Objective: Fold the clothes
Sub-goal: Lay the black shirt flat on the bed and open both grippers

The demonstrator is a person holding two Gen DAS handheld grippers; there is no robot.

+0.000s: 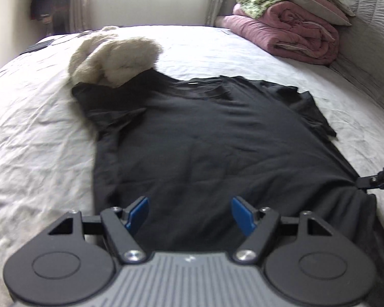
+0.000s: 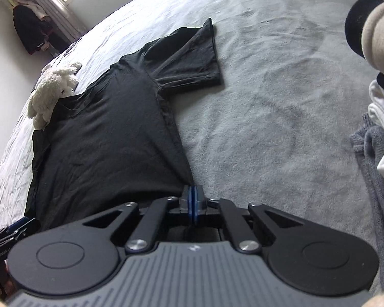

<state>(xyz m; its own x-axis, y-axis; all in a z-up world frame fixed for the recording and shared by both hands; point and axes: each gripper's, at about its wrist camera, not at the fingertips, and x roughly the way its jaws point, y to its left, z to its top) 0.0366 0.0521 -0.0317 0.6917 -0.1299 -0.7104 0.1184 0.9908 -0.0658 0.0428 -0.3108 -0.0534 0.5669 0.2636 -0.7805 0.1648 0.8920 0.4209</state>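
Shirt [image 1: 192,133], black and short-sleeved, lies spread flat on the bed [image 1: 38,117], collar toward the far side, hem toward the camera, both sleeves out; a plush toy [image 1: 110,56] rests on the corner of its left shoulder. The left tongs [image 1: 190,216] hover spread wide over the hem, holding nothing. The right tongs [image 2: 192,204] are pinched together on the shirt's right hem corner, the cloth gathering into creases at the pinch. It looks like thin jersey: light, limp, apt to sag and wrinkle, with no stiffness to carry a fold, so it should be held by edges and corners, hem or shoulder seam, both sides lifted evenly. The toy may drag the shoulder when the cloth moves. Folded bedding [image 1: 289,33] is stacked at the bed's far corner.
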